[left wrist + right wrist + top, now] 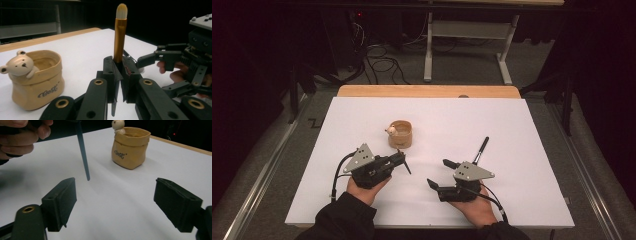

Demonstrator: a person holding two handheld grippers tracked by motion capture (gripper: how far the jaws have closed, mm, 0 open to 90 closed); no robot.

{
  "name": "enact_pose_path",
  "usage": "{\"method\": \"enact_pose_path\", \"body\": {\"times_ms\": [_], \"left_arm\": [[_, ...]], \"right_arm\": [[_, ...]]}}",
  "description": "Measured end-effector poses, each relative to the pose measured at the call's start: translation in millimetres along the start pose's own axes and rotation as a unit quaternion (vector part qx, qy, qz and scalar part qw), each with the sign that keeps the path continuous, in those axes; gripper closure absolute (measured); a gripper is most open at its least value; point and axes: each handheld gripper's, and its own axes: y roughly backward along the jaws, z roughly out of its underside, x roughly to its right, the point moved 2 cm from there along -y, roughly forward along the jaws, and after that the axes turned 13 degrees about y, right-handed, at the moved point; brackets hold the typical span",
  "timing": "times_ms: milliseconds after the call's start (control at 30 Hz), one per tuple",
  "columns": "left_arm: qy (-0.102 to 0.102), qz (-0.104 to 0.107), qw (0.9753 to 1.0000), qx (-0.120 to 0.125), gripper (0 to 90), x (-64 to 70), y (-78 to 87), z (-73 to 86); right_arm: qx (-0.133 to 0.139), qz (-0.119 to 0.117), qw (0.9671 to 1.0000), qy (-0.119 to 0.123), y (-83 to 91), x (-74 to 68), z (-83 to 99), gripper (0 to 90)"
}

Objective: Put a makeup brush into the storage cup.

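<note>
From above, the left tool [399, 159] pinches a small brush [405, 165] just in front of the bear cup [400, 133] on the white tabletop [512, 130]. The right tool [441, 173] sits spread, a second brush [480, 150] lying just beyond it.

In the left gripper view, the jaws clamp the brush's gold stem [119, 37], bristles up, cup [37, 80] alongside.

In the right gripper view, the jaws gape wide, the brush's handle [83, 157] hanging just above the tabletop.
</note>
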Motion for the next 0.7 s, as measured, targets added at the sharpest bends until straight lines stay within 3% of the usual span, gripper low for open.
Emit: {"method": "enact_pose_path", "body": {"times_ms": [333,700], "left_arm": [[0.004,-0.017,0.9998,0.004,83.2,-9.3,6.9,-2.8],[0.0,-0.039,0.9992,0.012,83.1,-18.8,16.2,-6.5]], "right_arm": [[-0.003,0.02,0.9997,-0.011,7.0,10.7,1.9,7.9],[-0.001,0.034,0.9993,-0.015,16.6,20.9,4.0,3.5]]}}
